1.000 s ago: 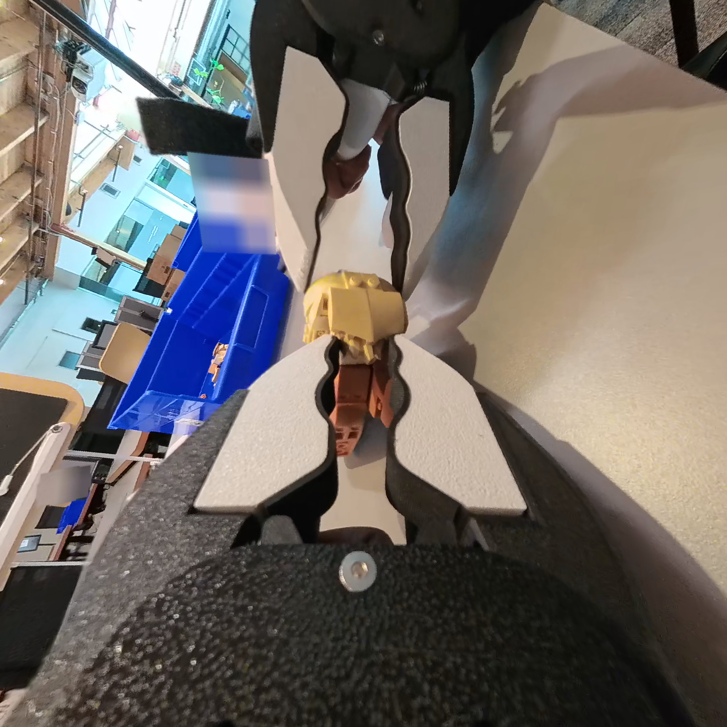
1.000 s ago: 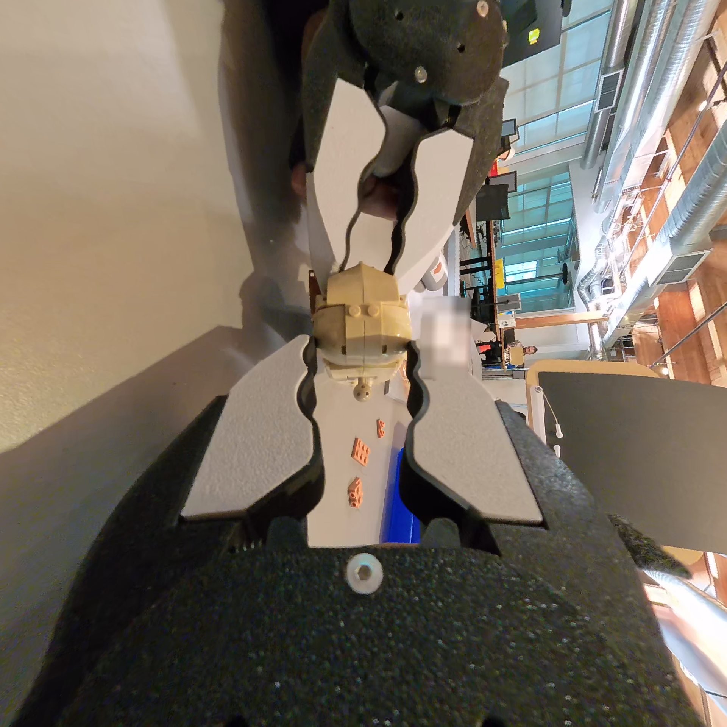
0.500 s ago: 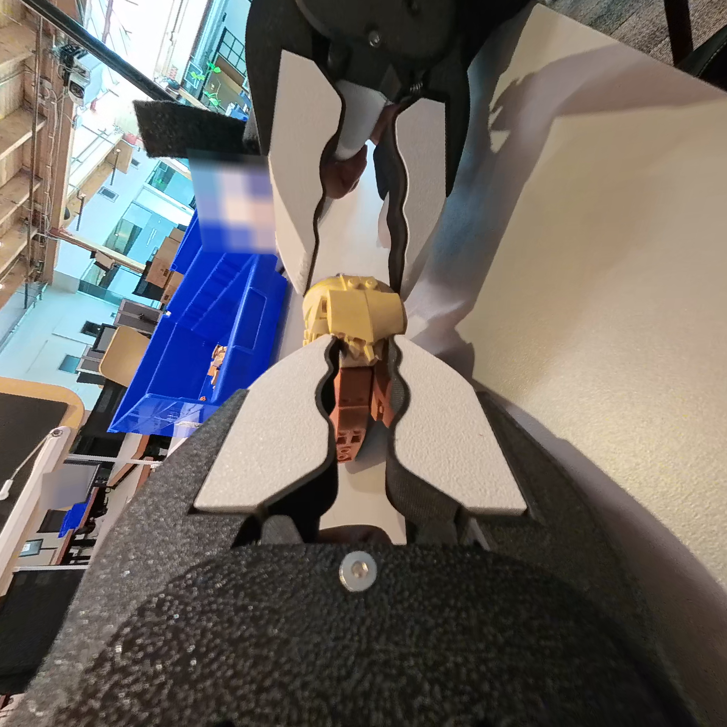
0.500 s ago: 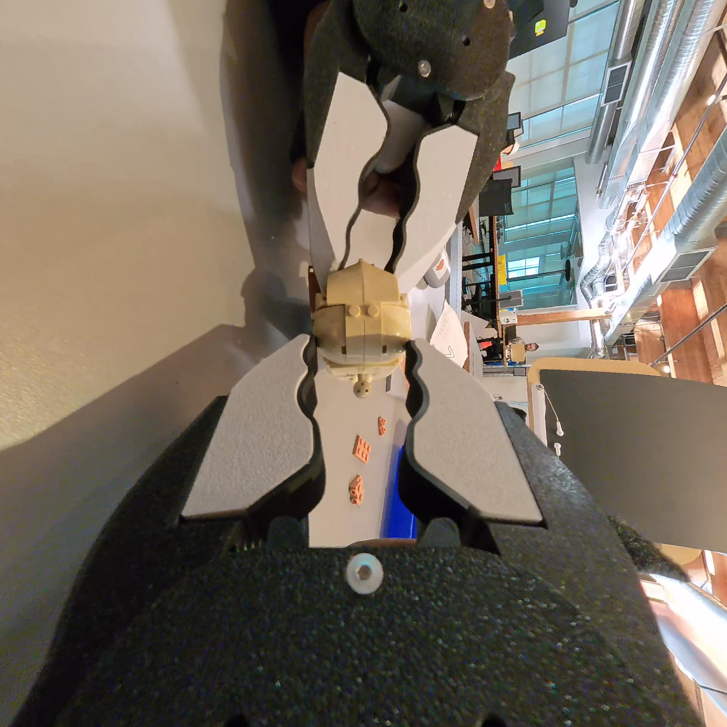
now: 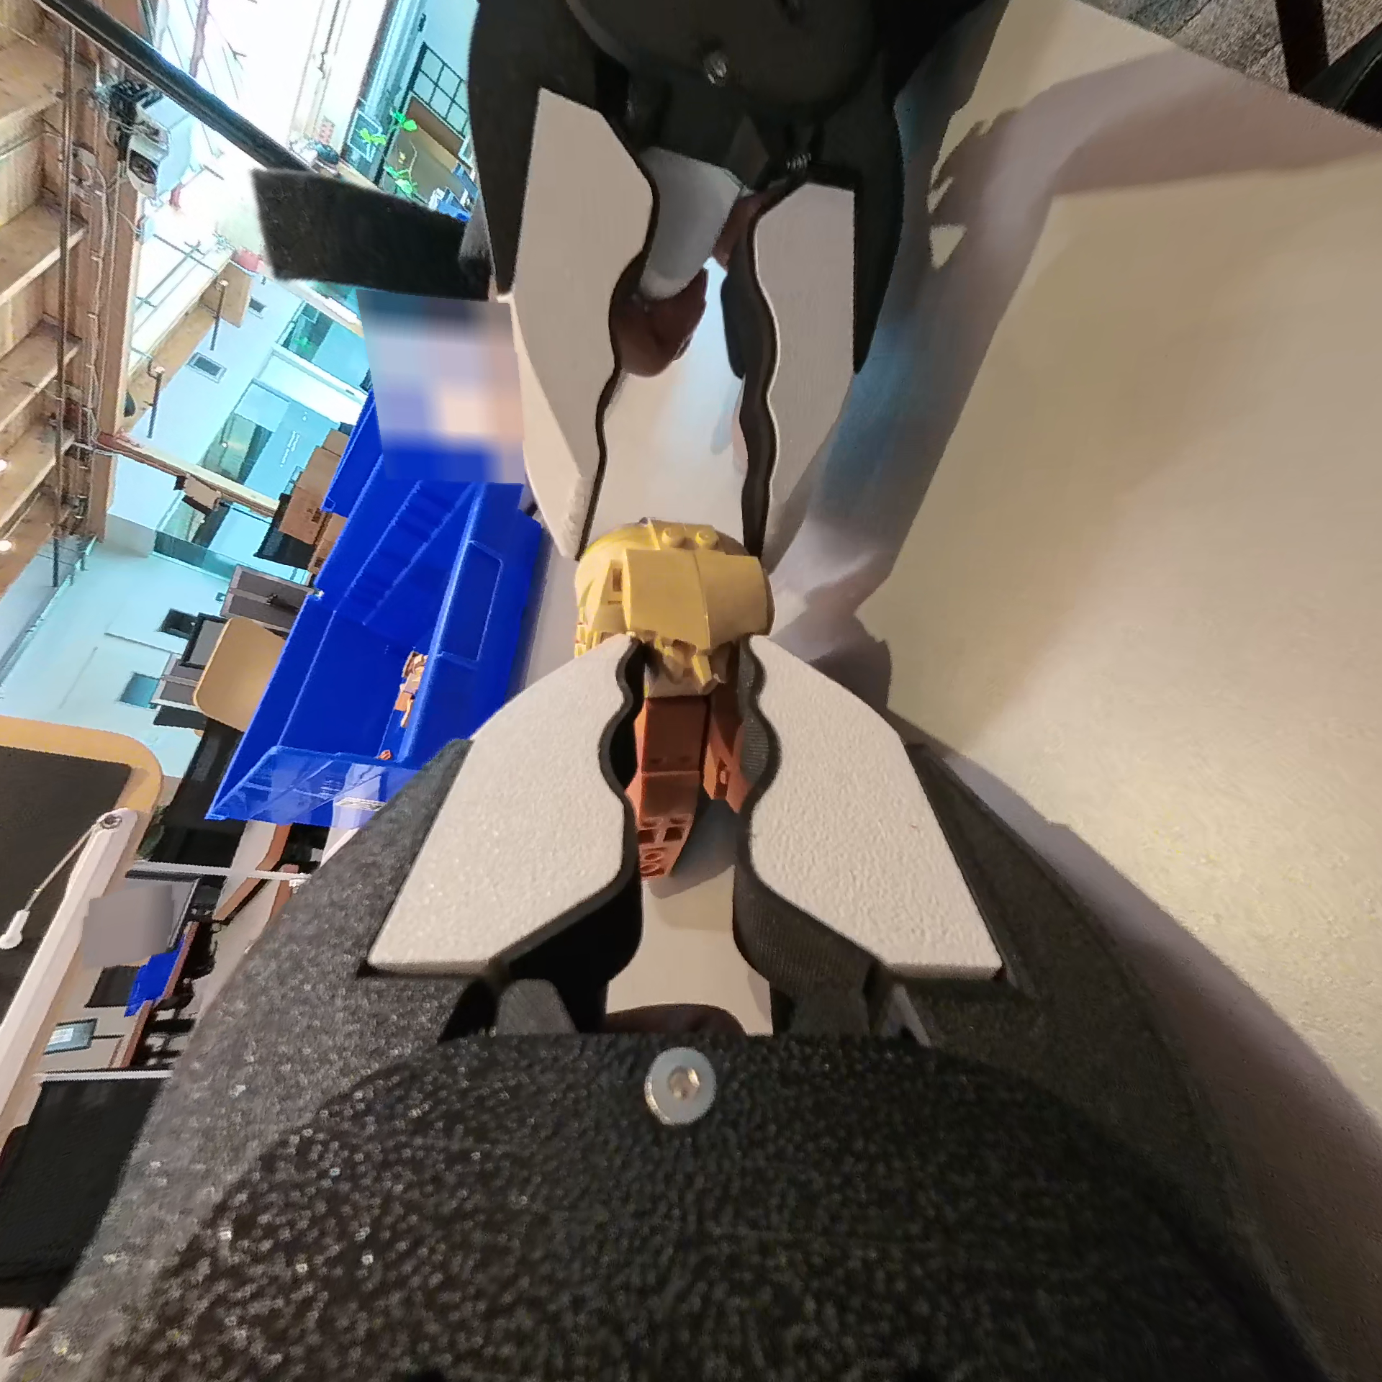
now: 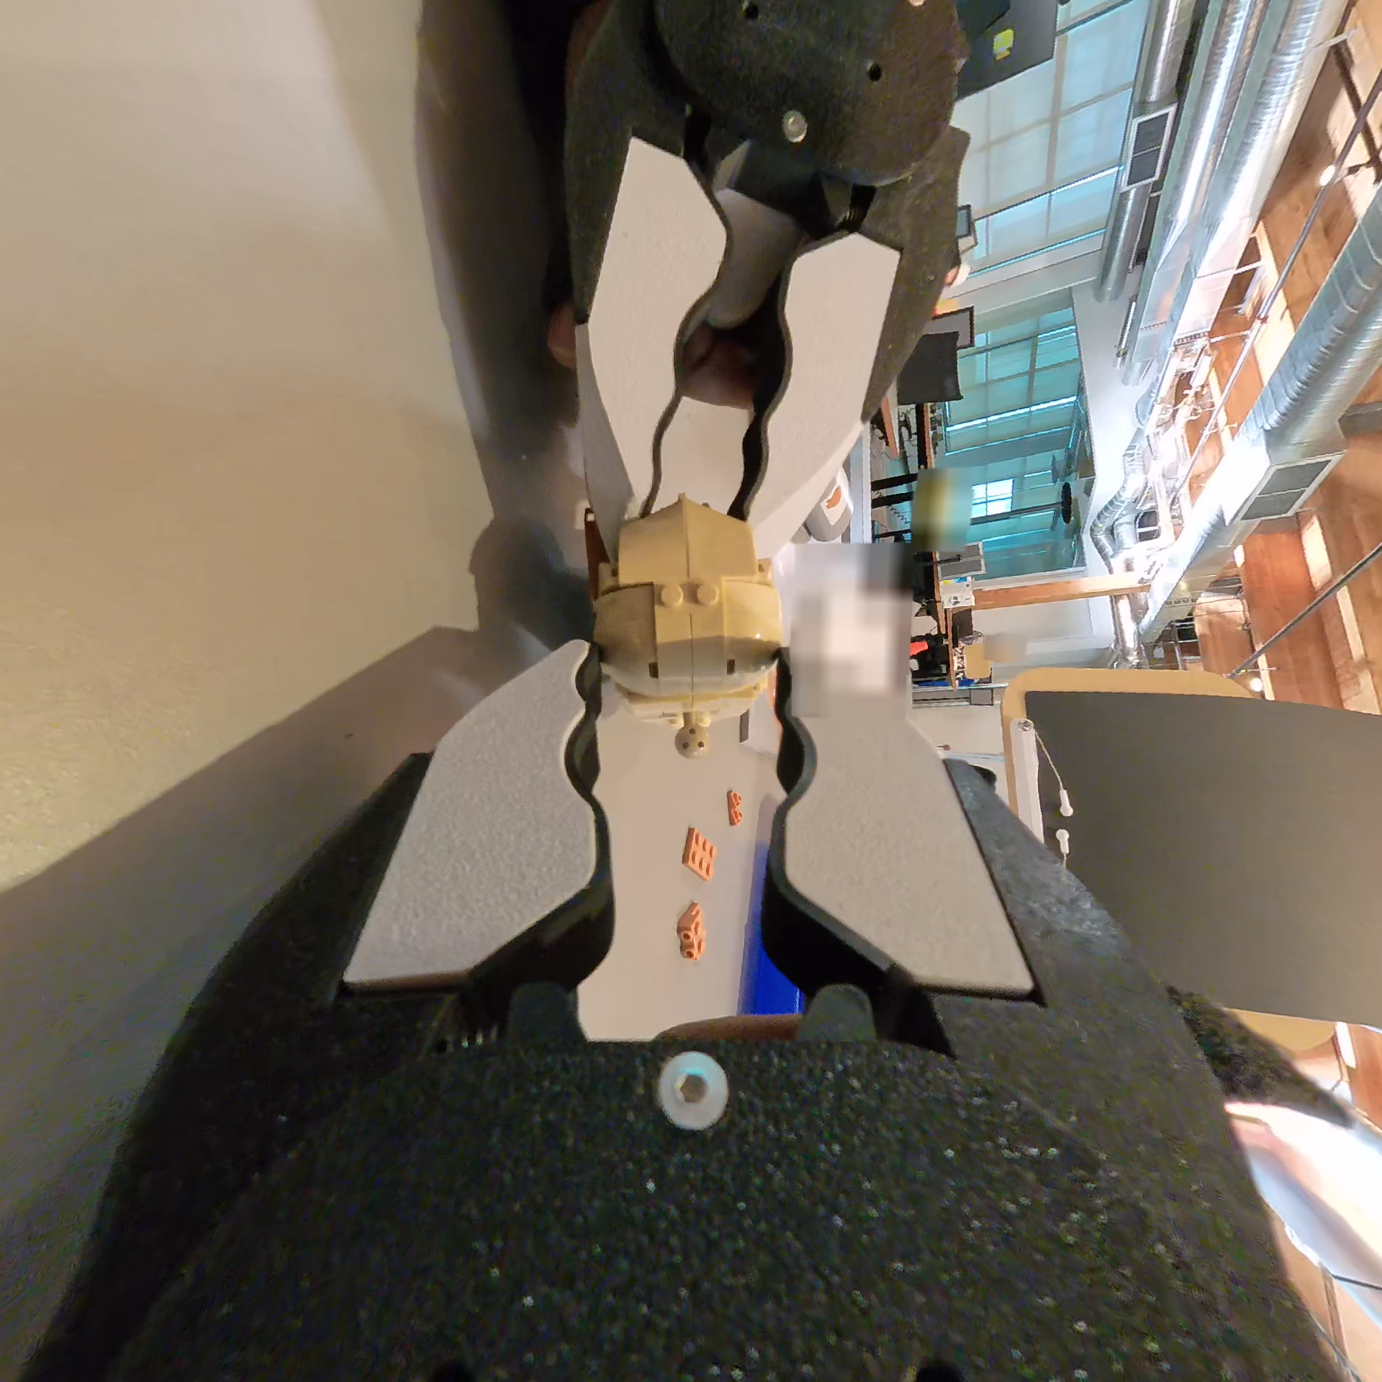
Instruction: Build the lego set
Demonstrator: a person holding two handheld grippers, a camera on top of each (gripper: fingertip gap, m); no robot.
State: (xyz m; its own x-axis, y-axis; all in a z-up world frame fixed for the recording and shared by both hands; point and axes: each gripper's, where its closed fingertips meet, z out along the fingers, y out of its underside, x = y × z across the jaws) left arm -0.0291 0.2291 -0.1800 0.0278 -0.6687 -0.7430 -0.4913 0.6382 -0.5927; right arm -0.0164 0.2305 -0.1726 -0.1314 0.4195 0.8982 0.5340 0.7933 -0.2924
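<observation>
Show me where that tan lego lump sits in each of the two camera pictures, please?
Left wrist view: the tan lego lump sits just above centre, on the reddish-brown part that the left gripper clamps.
Right wrist view: the tan lego lump sits just above centre, at the right gripper tips.
Shared landmark: the blue bin.

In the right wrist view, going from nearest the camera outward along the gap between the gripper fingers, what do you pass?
Lowest orange lego piece → orange studded plate → small orange piece → tan lego build → left gripper.
</observation>
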